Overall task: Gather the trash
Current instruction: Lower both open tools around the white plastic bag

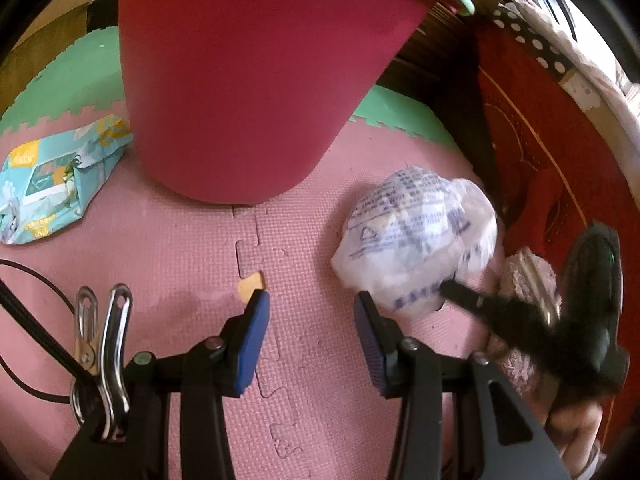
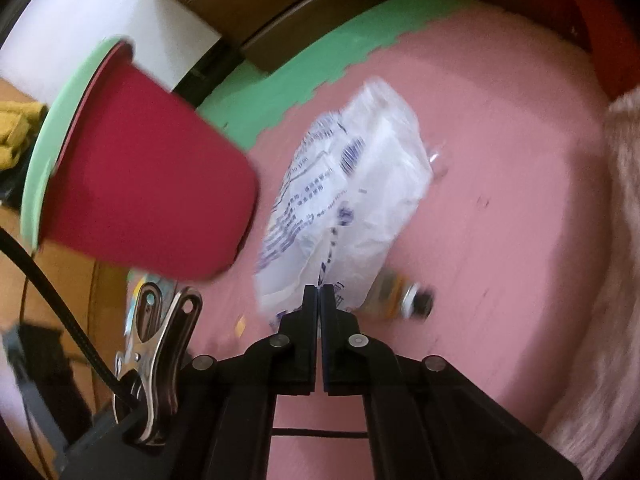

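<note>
Grasp step: right claw [image 2: 319, 289] pinched closed on the crumpled white printed plastic bag [image 2: 352, 184]; left claw [image 1: 312, 308] half-open, empty; next, lift into the red plastic bin [image 2: 152, 184].

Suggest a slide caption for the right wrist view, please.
Right tool shut on the crumpled white wrapper lying on the pink foam mat beside the red bin.
</note>
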{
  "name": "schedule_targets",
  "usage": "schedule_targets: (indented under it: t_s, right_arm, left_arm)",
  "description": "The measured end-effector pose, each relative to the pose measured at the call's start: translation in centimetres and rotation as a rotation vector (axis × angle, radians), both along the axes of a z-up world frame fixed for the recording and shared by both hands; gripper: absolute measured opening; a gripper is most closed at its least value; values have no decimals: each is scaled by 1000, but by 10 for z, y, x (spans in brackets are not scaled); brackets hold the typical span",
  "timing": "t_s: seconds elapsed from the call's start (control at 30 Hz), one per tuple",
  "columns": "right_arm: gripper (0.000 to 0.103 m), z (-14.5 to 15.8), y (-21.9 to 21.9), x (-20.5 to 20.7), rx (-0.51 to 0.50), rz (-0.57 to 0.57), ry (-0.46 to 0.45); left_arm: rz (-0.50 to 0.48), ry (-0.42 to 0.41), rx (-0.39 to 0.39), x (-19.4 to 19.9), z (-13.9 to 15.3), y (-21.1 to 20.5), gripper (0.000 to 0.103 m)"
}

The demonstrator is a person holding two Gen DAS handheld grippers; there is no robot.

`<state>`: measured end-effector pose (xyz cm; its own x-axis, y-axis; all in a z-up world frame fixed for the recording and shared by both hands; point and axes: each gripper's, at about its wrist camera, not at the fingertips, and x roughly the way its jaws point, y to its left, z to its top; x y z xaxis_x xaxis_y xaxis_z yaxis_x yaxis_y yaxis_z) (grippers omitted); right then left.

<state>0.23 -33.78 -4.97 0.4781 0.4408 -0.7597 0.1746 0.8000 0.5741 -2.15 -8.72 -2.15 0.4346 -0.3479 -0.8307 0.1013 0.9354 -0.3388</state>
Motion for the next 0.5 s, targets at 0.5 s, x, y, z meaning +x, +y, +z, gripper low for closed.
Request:
schedule_targets:
  t_s: [0.5]
  right_arm:
    - [13,-17,46,-45,136,133,86]
  left_arm:
    - [-8,55,-2,2,-11,-2,48]
